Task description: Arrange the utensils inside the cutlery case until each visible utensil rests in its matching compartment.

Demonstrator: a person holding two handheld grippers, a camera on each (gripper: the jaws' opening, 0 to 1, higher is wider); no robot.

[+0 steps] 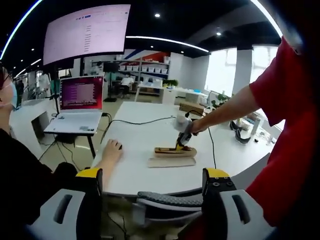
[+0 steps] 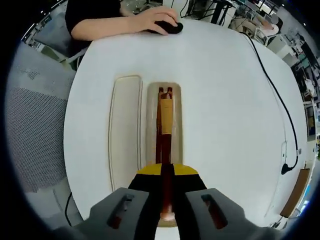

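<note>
A beige cutlery case [image 2: 150, 130] lies open on the white table [image 2: 225, 125], its long axis pointing away from me. Its flat lid [image 2: 125, 130] rests just left of it. A slim brown utensil [image 2: 165, 112], with a lighter wooden part toward its far end, lies lengthwise in the case. My right gripper [image 2: 167, 172] is shut on the near end of that utensil. In the left gripper view the case [image 1: 175, 152] and lid [image 1: 171, 162] sit near the table's front edge, with the right gripper [image 1: 183, 140] on top. My left gripper [image 1: 153, 175] hangs open, well short of the table.
A seated person rests a hand [image 2: 150, 20] on a black mouse [image 2: 167, 27] at the table's far side. A black cable [image 2: 280, 100] runs along the right. A laptop [image 1: 80, 102] on a stand and a large screen [image 1: 87, 32] stand beyond. A grey chair [image 1: 170, 200] is below.
</note>
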